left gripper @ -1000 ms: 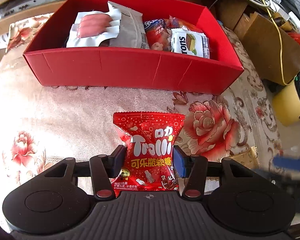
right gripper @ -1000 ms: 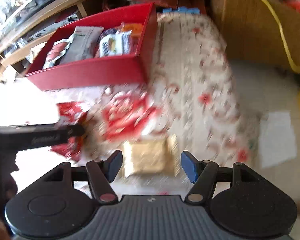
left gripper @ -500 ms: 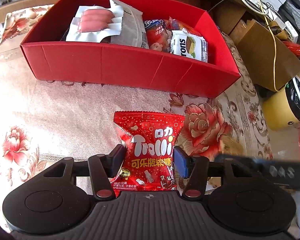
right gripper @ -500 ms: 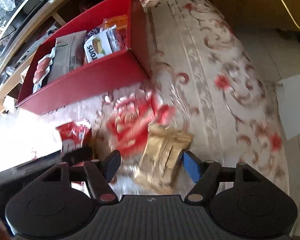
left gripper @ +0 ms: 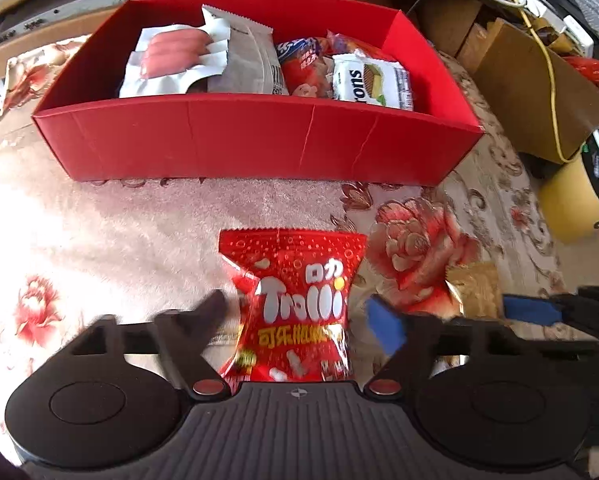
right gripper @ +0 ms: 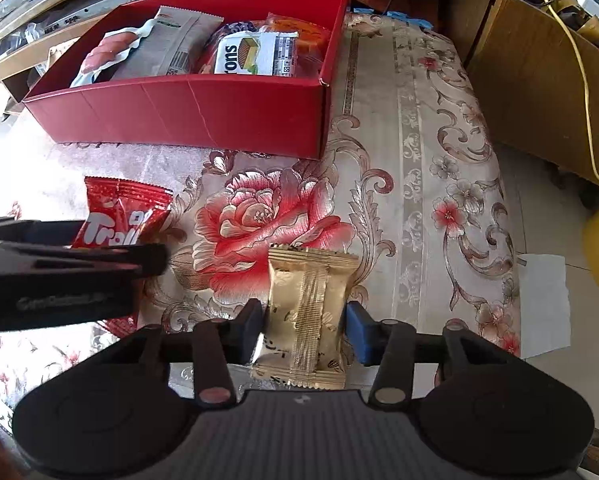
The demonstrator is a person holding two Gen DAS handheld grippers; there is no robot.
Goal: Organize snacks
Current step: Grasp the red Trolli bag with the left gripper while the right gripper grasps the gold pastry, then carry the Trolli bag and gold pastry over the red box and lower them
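The left gripper [left gripper: 299, 316] is seen spread apart, both fingers clear of the red crinkled foil Trolli gummy bag [left gripper: 295, 304] lying flat between them. The bag should be pinched across its narrowed middle, since the slick film may slip. The right gripper [right gripper: 304, 326] is closed against the gold ribbed-foil pillow packet [right gripper: 309, 312]; firm clamping cannot be confirmed. Both snacks rest on the floral brocade worktop [right gripper: 415, 184]. The red rectangular cardboard box [right gripper: 203, 110], already partly filled, stands at 12 o'clock.

Red box [left gripper: 259, 140], red Trolli bag [left gripper: 299, 300], gold packet [right gripper: 311, 312], rose-patterned beige cloth [right gripper: 419, 160]
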